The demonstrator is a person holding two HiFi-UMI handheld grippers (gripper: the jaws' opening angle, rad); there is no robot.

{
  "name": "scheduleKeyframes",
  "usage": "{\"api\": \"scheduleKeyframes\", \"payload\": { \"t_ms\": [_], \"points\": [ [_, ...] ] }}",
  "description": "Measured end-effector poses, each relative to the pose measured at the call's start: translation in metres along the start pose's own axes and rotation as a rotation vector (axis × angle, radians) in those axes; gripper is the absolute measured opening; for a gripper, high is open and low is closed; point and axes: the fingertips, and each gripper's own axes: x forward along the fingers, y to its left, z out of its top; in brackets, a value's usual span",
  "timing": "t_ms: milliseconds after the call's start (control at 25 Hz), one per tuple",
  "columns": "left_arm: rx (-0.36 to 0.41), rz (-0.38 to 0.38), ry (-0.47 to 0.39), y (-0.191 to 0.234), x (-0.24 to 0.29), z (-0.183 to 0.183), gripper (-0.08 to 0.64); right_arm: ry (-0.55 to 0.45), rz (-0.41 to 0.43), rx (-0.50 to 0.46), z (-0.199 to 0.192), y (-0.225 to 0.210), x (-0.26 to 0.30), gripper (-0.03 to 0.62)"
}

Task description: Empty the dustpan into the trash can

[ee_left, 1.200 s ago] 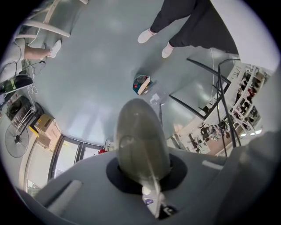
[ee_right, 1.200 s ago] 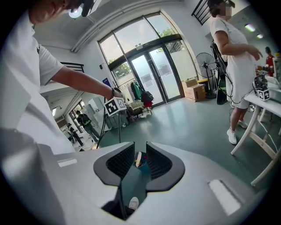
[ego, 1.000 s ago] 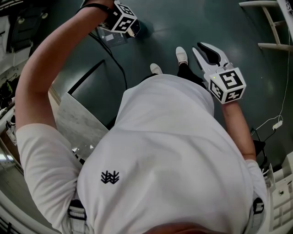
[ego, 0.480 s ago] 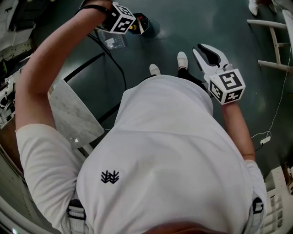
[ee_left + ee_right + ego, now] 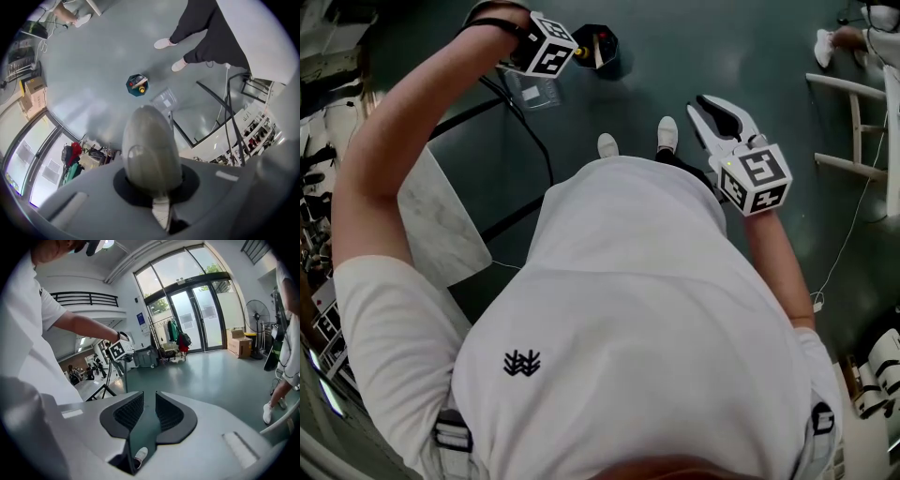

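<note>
My left gripper point(image 5: 534, 58) clamps the dustpan point(image 5: 530, 89) by its handle point(image 5: 150, 145), whose long axis hangs floorward near the trash can point(image 5: 598, 49). My right gripper's point(image 5: 149, 399) fingers sit slightly apart, empty.

Contents of the trash can point(image 5: 137, 85) too small to tell, pole of the dustpan point(image 5: 164, 99) hidden behind its blurred grip
</note>
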Motion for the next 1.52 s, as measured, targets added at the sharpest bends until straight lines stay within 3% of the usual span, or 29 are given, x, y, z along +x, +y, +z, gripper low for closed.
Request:
{"api": "scheduleKeyframes", "payload": {
  "t_ms": [360,640,1000,1520],
  "points": [
    [-0.154,-0.036,-0.125,-0.079,0.038,-0.013,0.055,0.027,0.039,-0.071,0.007,0.056,0.027,0.074],
    [-0.364,-0.103,-0.265,-0.143,0.074,-0.024,0.055,0.055,0.047,-0.104,0.008,0.086,0.049,0.074],
    [-0.511,-0.117,-0.389,-0.198,0.092,-0.016,0.055,0.071,0.072,-0.133,0.01,0.132,0.082,0.074],
    [-0.912,-0.26,-0.808,-0.255,0.074,0.026,0.055,0.083,0.054,-0.16,0.005,0.165,0.093,0.072]
  ]
}}
